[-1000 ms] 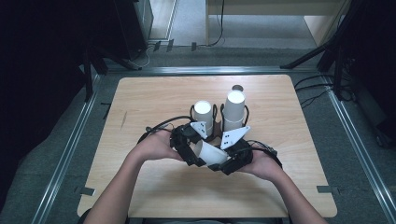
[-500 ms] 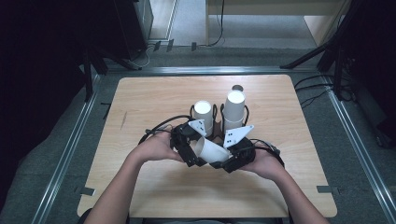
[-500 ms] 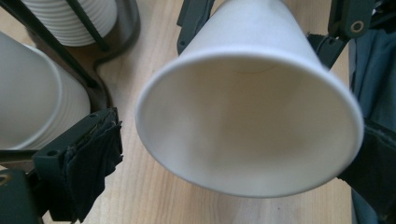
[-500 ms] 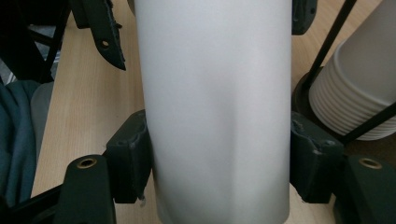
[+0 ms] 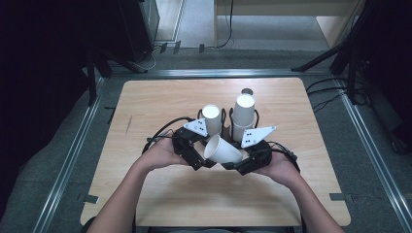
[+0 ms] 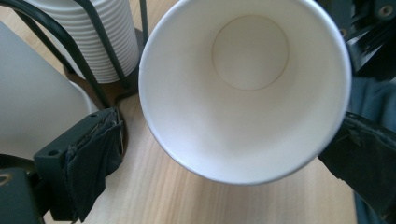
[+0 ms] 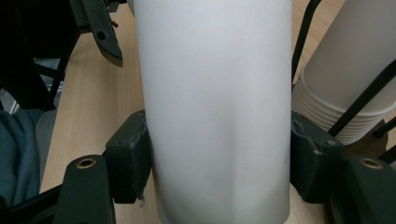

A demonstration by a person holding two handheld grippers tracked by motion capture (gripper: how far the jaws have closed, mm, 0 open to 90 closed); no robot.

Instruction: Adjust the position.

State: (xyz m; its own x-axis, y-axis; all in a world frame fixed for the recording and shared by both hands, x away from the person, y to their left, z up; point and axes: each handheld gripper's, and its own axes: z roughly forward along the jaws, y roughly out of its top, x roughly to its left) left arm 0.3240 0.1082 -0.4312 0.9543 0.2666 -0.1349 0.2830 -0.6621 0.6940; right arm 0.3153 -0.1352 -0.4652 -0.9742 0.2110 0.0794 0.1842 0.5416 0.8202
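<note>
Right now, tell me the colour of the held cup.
White, inside and out; the cup shows best in the left gripper view.

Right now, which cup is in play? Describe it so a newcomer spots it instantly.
On the wooden table, just in front of the two wire racks of stacked cups, sits a single white paper cup between both grippers. Unlike the nested upright stacks, it lies tipped sideways, clamped across its wall by the right gripper, mouth facing the left gripper.

text: none showing readable | paper cup: showing plain white, nothing printing on wall or inside | stacked cups: showing no lettering | grey plates: carrying only small dark dots, too small for reading | table: bearing no labels
</note>
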